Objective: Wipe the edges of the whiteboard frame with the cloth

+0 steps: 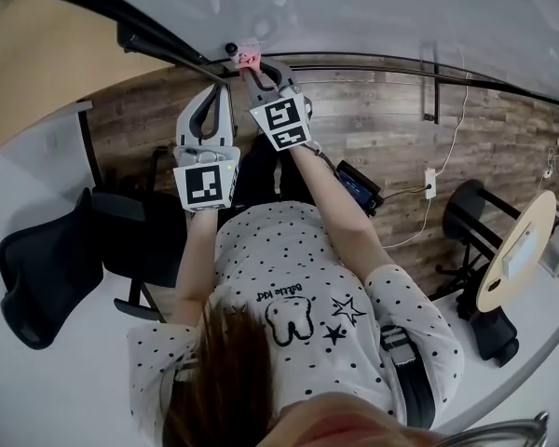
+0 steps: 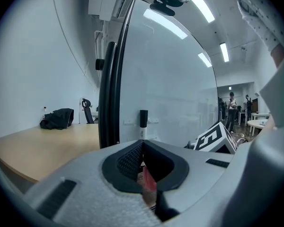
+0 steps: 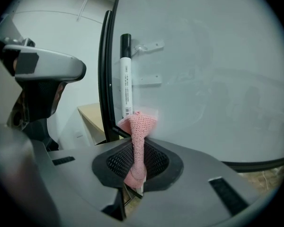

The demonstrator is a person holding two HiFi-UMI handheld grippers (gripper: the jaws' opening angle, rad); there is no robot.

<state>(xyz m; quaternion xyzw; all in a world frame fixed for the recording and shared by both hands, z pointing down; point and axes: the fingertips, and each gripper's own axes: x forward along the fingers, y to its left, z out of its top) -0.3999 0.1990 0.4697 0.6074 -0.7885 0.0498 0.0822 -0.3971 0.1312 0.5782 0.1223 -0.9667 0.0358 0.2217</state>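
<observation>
Right gripper view: right claw (image 3: 135,148) clamped on pink cloth (image 3: 141,122) at whiteboard frame (image 3: 104,70); left claw (image 2: 142,145) closed, both arms outstretched.

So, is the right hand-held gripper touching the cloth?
Touching: the right gripper view shows the right hand-held gripper shut on the pink cloth.

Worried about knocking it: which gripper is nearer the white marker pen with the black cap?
Right. The right gripper, shut on the pink knitted cloth, is just before the white black-capped marker pen; the left gripper hangs farther back.
</observation>
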